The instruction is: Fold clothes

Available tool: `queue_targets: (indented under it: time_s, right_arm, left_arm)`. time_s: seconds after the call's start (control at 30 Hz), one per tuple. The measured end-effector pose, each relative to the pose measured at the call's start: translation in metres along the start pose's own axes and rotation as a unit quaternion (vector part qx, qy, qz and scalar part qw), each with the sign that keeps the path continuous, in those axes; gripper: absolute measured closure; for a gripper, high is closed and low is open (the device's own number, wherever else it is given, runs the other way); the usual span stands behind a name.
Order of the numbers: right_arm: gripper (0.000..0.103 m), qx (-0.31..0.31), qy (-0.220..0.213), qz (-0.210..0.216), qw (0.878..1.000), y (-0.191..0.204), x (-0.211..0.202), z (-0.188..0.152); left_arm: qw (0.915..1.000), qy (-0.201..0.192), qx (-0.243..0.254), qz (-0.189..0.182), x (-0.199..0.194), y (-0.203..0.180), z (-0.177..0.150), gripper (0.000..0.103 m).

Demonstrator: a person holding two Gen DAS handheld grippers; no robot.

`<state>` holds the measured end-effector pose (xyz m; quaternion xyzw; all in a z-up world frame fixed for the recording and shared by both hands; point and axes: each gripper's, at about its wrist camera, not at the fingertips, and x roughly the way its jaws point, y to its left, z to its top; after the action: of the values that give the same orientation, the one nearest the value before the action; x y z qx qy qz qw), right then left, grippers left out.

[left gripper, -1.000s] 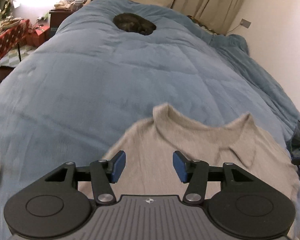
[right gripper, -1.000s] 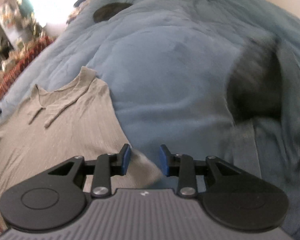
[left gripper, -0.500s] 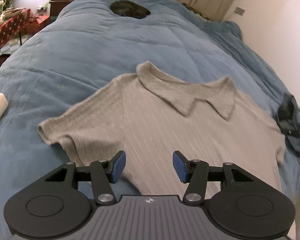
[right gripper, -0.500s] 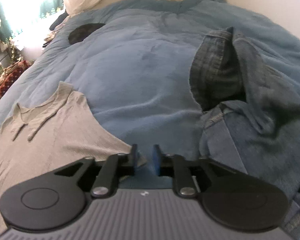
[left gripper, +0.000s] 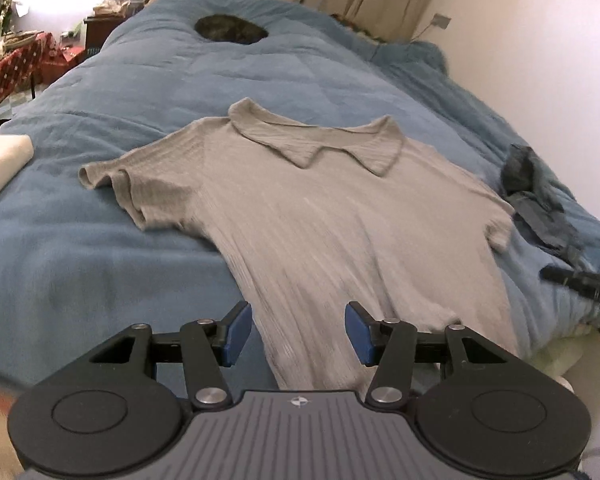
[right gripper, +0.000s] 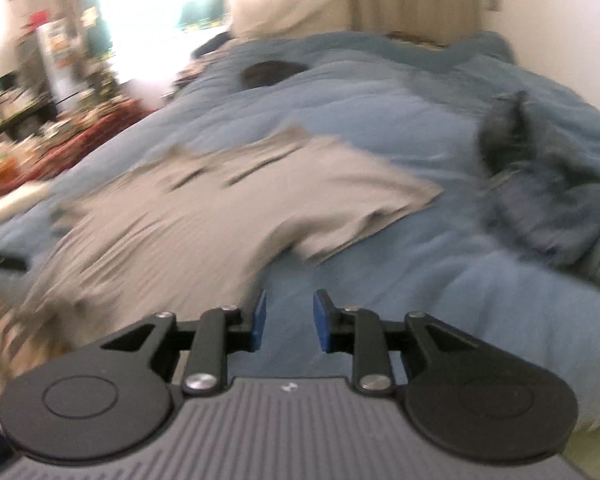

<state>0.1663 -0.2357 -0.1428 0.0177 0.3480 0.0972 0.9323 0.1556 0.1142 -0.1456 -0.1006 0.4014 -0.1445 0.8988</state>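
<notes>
A grey ribbed collared shirt [left gripper: 320,216] lies flat, face up, on the blue bed cover [left gripper: 160,92], collar toward the far end, hem hanging over the near edge. My left gripper [left gripper: 298,330] is open and empty, above the shirt's lower hem. The shirt also shows blurred in the right wrist view [right gripper: 220,208]. My right gripper [right gripper: 288,320] is open with a narrow gap, empty, just right of the shirt's lower side over bare cover. The tip of the right gripper [left gripper: 580,282] shows at the right edge of the left wrist view.
Dark denim jeans [right gripper: 540,200] lie crumpled right of the shirt, also seen in the left wrist view [left gripper: 540,200]. A dark round object [left gripper: 230,30] sits far up the bed. A cream folded item [left gripper: 0,160] lies at the left. A cluttered red table [left gripper: 8,68] stands left of the bed; the wall runs along the right.
Both grippers pulled back toward the near bed edge, so the whole shirt now shows. The right gripper, nearly shut half a second ago, has opened a little and let go of the shirt edge.
</notes>
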Motion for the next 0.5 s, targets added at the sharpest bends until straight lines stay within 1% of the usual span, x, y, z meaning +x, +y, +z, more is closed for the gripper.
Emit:
queue_targets:
  time_s: [0.03,0.1,0.13,0.2,0.27,0.3,0.37,0.4,0.5]
  right_arm:
    - [0.073,0.006,0.005,0.009,1.0,0.01,-0.001,-0.01]
    - [0.073,0.038,0.018,0.032,0.999,0.021,0.003,-0.027]
    - [0.073,0.061,0.02,0.036,0.997,0.021,0.007,-0.034]
    - [0.073,0.106,0.022,0.045,0.993,0.023,0.014,-0.048]
    - [0.073,0.129,0.021,0.056,0.99,0.024,0.019,-0.055]
    - [0.08,0.128,0.022,0.057,0.99,0.025,0.023,-0.056]
    - [0.099,0.114,0.026,0.053,0.992,0.03,0.026,-0.057]
    - [0.099,0.106,0.026,0.046,0.993,0.032,0.026,-0.057]
    - [0.1,0.093,0.012,0.006,0.996,0.029,0.017,-0.056]
  left_arm:
    - [1.0,-0.004,0.008,0.001,-0.002,-0.004,-0.008,0.052]
    - [1.0,-0.008,0.003,-0.003,-0.002,-0.005,-0.019,0.051]
    - [0.9999,-0.01,0.0,-0.006,-0.003,-0.005,-0.025,0.051]
    - [0.9996,-0.012,-0.02,-0.018,-0.003,0.001,-0.029,0.051]
    - [0.9989,-0.014,-0.037,-0.025,-0.003,0.007,-0.032,0.051]
    - [0.9986,-0.015,-0.043,-0.025,-0.004,0.009,-0.032,0.051]
    - [0.9977,-0.017,-0.06,-0.028,-0.004,0.015,-0.031,0.051]
    - [0.9967,-0.018,-0.072,-0.032,-0.005,0.019,-0.03,0.051]
    - [0.9931,-0.024,-0.104,-0.047,-0.006,0.029,-0.027,0.051]
